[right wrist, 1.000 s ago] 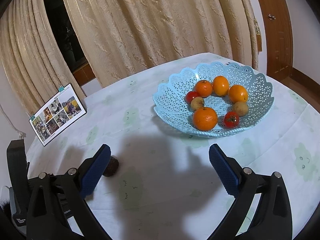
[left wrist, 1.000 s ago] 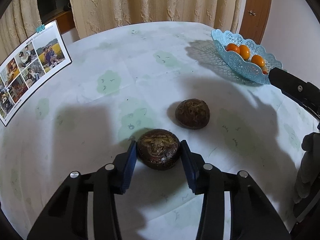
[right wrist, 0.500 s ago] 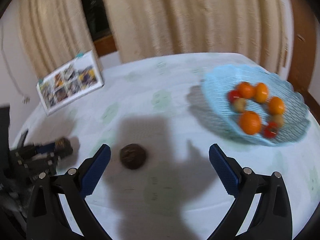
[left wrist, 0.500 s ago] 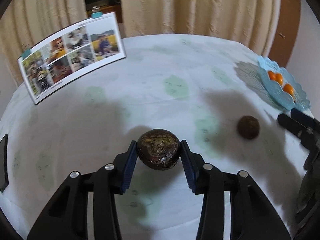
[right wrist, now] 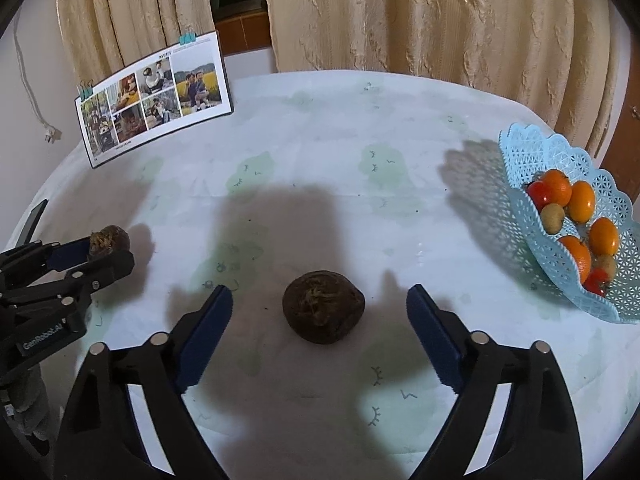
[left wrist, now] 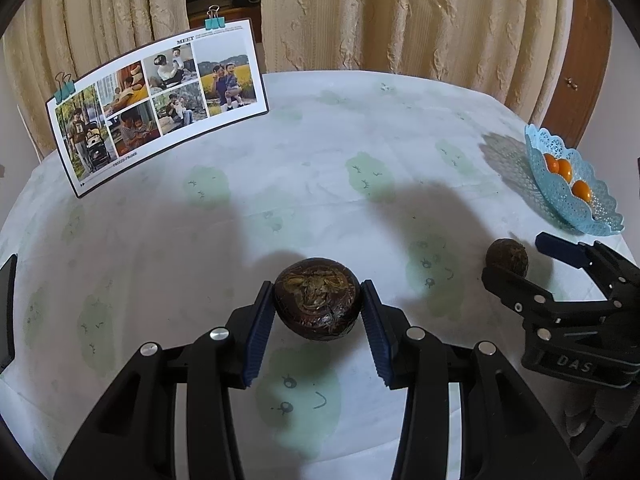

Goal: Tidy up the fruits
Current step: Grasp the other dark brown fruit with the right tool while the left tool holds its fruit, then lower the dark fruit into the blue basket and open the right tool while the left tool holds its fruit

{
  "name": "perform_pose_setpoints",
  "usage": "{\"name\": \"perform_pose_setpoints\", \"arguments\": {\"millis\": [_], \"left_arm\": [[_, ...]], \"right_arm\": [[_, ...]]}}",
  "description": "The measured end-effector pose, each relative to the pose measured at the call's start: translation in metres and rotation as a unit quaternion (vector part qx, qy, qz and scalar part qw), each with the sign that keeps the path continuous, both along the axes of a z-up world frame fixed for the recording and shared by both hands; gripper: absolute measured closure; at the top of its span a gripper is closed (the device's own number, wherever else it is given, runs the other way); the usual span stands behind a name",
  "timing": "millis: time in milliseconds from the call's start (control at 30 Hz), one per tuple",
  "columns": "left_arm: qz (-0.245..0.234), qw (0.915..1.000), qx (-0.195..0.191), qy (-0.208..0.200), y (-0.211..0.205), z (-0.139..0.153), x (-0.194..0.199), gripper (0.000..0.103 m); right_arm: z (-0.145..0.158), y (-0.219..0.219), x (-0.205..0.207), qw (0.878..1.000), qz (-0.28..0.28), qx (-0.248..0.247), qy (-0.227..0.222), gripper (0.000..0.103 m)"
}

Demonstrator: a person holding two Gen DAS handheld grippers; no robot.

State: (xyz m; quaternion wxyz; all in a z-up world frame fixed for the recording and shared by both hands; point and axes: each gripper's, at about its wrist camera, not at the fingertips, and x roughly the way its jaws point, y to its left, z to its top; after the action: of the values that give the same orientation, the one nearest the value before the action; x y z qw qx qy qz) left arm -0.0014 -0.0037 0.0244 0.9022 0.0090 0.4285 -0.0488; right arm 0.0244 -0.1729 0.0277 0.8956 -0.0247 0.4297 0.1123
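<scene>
My left gripper (left wrist: 318, 306) is shut on a dark brown round fruit (left wrist: 317, 303) and holds it above the tablecloth; it also shows in the right wrist view (right wrist: 109, 240) at the far left. A second dark brown fruit (right wrist: 323, 307) lies on the cloth between the wide-open jaws of my right gripper (right wrist: 320, 312); the jaws do not touch it. In the left wrist view this fruit (left wrist: 507, 256) sits at the right gripper's tips. A light blue lattice basket (right wrist: 520, 196) at the right holds oranges and small red and brown fruits.
A curved photo card (left wrist: 160, 100) with binder clips stands at the back left of the round table (right wrist: 320, 152). Beige curtains hang behind. A dark flat object (left wrist: 7, 308) lies at the left table edge.
My left gripper lifted its fruit and swung left, away from the basket. My right gripper moved down and left from the basket to bracket the second fruit.
</scene>
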Motion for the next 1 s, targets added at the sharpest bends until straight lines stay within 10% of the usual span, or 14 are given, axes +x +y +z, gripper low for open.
{"name": "perform_pose_setpoints", "arguments": {"millis": [200,1000], "left_arm": [[0.000,1.0000,0.000,0.002,-0.001,-0.001,0.000,0.059],[-0.008,1.0000,0.005,-0.001,-0.005,0.002,-0.001,0.059]], "right_arm": [[-0.006,0.000,0.003,1.000,-0.002,-0.012,0.016,0.058],[0.052,-0.052,-0.017,0.995,-0.062,0.044,-0.061,0.059]]}}
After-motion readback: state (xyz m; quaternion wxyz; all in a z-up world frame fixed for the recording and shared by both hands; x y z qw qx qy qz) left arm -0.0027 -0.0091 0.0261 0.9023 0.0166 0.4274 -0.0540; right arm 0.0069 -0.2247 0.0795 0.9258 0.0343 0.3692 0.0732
